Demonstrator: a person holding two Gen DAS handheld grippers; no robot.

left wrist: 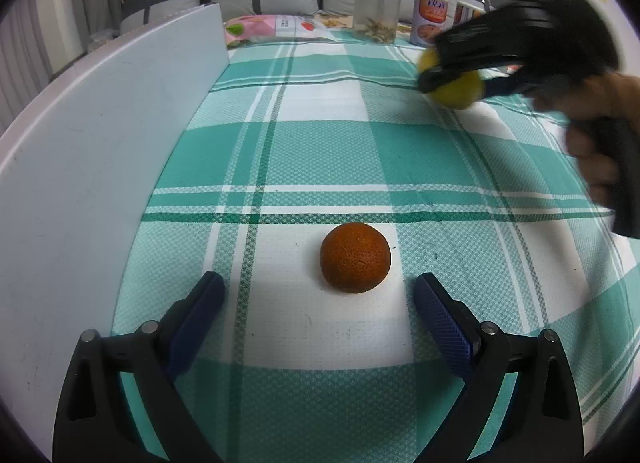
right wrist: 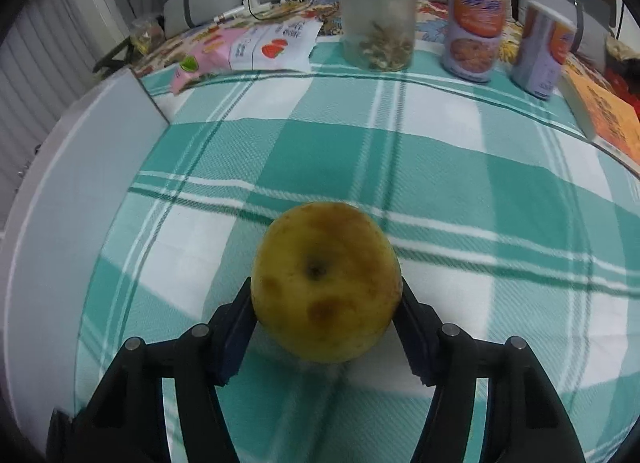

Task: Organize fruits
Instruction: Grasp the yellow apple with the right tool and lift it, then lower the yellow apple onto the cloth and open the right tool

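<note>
A yellow fruit [right wrist: 326, 281], blotched with brown and blurred in both views, is pinched between the two pads of the right tool [right wrist: 326, 295]; one pad is seen pressed against each flank, so the hold appears to be made across the widest part. No earlier picture is given, so only the present hold can be told. In the left wrist view the same fruit [left wrist: 456, 89] is seen inside the right tool [left wrist: 452, 75], gripped by a person's hand [left wrist: 592, 159] at the right edge; whether it is lifted clear of the checked cloth [left wrist: 360, 151] cannot be told for sure. The left tool [left wrist: 320, 295] is spread wide and empty, and an orange [left wrist: 355, 258] lies on the cloth just ahead of its tips, nearer the right-hand finger, touched by neither. A white board [left wrist: 100, 135] stands along the left side of the cloth, and a clear jar [right wrist: 378, 19] and two printed cans [right wrist: 476, 27] stand at the far edge. The step in hand is judged to be the carrying of the yellow fruit toward the orange so that the fruits are grouped. It is best done with steady pressure, since a soft, bruised skin may be dented by a harder squeeze, and with the fruit lowered until it rests on the cloth before the pads are parted, so that it is not left to roll into the orange.
</note>
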